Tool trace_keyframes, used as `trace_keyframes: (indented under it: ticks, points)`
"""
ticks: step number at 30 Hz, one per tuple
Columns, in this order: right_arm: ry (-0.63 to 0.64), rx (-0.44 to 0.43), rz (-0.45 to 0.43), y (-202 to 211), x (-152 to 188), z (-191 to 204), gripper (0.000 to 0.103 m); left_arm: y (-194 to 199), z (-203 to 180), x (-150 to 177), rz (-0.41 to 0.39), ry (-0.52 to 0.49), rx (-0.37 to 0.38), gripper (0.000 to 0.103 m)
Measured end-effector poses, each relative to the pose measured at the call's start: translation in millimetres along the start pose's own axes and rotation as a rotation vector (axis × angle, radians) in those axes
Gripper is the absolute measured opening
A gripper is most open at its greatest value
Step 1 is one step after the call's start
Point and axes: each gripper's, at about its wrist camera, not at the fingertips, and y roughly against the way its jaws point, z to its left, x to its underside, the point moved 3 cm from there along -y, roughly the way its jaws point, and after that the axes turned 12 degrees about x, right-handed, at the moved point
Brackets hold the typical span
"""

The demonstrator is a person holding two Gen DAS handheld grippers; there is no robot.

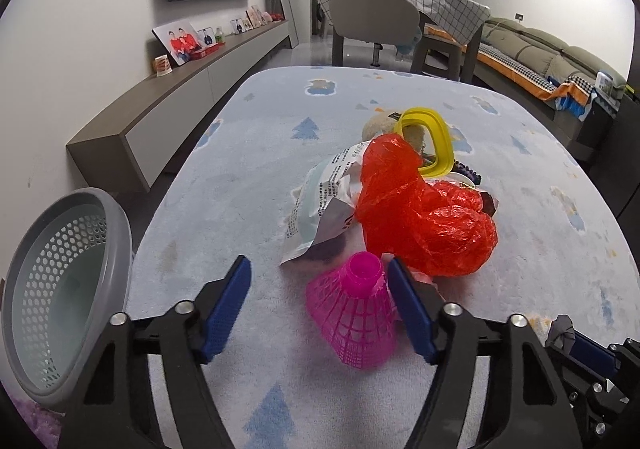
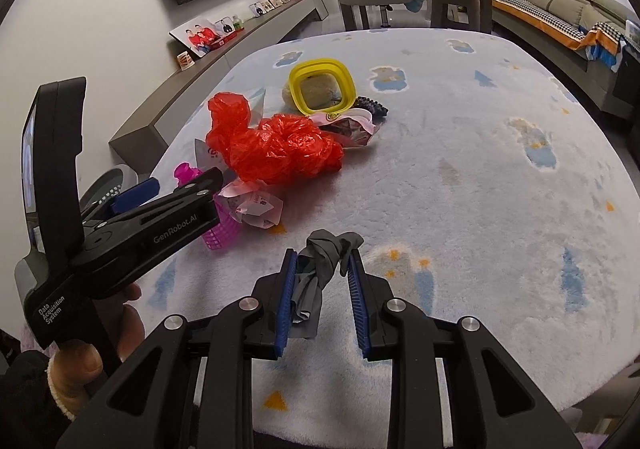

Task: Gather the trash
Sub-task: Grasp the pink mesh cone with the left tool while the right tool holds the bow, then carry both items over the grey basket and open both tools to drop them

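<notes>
Pink mesh plastic cone (image 1: pixel 354 319) on the pale blue rug (image 1: pixel 248 177), lying between the spread blue pads of the left gripper (image 1: pixel 319 291), its right side touching one pad, the other pad well clear. Just behind it, a crumpled red plastic bag (image 1: pixel 424 217), a white printed wrapper (image 1: pixel 320 205) and a yellow square ring (image 1: pixel 426 141). Crumpled grey scrap (image 2: pixel 320 269) between the right gripper (image 2: pixel 322 261) pads, jaws partly apart; whether clamped cannot be told. Grey perforated basket (image 1: pixel 60 285) tipped at far left, beside the rug.
</notes>
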Motion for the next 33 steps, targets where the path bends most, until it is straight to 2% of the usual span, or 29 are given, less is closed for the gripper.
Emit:
trace_keyframes:
  ticks: [3,4,12,19,24,33]
  points:
    - [0.005,0.002,0.001,0,0,1,0.025,-1,0,1,0.017,0.008,0.049,0.04]
    - [0.006,0.002,0.003,0,0,2,0.025,0,-1,1,0.017,0.006,0.062,0.03]
    - [0.023,0.004,-0.002,1,0,10,0.025,18,5,2,-0.002,-0.004,0.065,0.029]
    - [0.046,-0.017,-0.01,7,-1,26,0.025,48,28,4,-0.016,0.029,0.044,0.029]
    - [0.113,-0.05,-0.022,18,-8,62,0.025,75,60,8,-0.017,0.055,-0.023,0.029]
    - [0.245,-0.179,-0.037,30,-30,151,0.025,124,144,14,-0.028,0.133,-0.175,0.029]
